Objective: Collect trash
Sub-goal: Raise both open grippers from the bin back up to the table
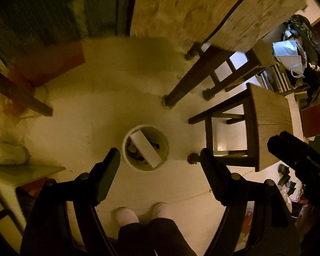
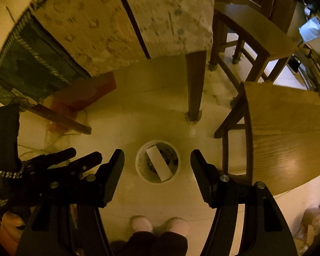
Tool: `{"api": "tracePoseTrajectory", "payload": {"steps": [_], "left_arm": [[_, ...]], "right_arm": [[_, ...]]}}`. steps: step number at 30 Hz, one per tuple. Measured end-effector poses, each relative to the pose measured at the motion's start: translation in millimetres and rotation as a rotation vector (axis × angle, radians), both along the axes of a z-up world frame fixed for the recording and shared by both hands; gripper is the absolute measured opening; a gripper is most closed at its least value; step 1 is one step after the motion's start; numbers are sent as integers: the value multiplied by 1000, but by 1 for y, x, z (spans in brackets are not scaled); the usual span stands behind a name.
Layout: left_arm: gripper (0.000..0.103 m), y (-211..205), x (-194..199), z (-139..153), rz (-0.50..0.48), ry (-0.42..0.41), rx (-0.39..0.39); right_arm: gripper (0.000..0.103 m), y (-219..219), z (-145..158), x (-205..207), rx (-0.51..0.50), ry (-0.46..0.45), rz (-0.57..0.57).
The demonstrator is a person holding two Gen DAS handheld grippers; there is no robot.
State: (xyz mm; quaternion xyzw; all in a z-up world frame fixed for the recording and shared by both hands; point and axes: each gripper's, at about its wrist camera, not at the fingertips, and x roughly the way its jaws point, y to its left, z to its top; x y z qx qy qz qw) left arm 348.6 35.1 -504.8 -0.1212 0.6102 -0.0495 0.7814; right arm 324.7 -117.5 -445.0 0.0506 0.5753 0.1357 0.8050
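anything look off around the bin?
One thing: a long white box lies slanted across the mouth of the round bin, one end up at the rim rather than sunk in among the dark trash below. Both grippers, left and right, hang open and empty above it.

black tongs (image 2: 157, 155), pink slippers (image 2: 142, 224), dark trousers (image 2: 155, 243)

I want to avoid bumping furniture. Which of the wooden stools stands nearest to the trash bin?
The front wooden stool, whose broad seat fills the right side, stands just right of the round trash bin. The other stool stands further back by the table.
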Motion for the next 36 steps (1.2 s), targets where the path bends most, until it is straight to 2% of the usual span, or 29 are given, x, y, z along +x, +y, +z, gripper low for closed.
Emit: {"api": "tracePoseTrajectory", "payload": {"steps": [6,12,20,26,28,32,36], "left_arm": [[76,6,-12,78,-13,-83,28],[76,19,-31,169,-15,-196,47],[76,41,-77,290,-15,-395,73],[76,54,-108,364,-25,-551,102],[76,61,-119,385,-24,-596,101],[76,70,-132,423,-19,-669,81],[77,76,-142,451,-14,-741,95]], "right_arm": [[61,5,61,-9,13,-52,-1],[61,16,133,-26,28,-120,12],[61,34,233,-62,46,-261,20],[63,41,302,-89,47,-404,-13],[71,43,321,-97,39,-451,-23],[73,48,352,-113,30,-528,-37],[75,49,372,-121,32,-584,-48]]}}
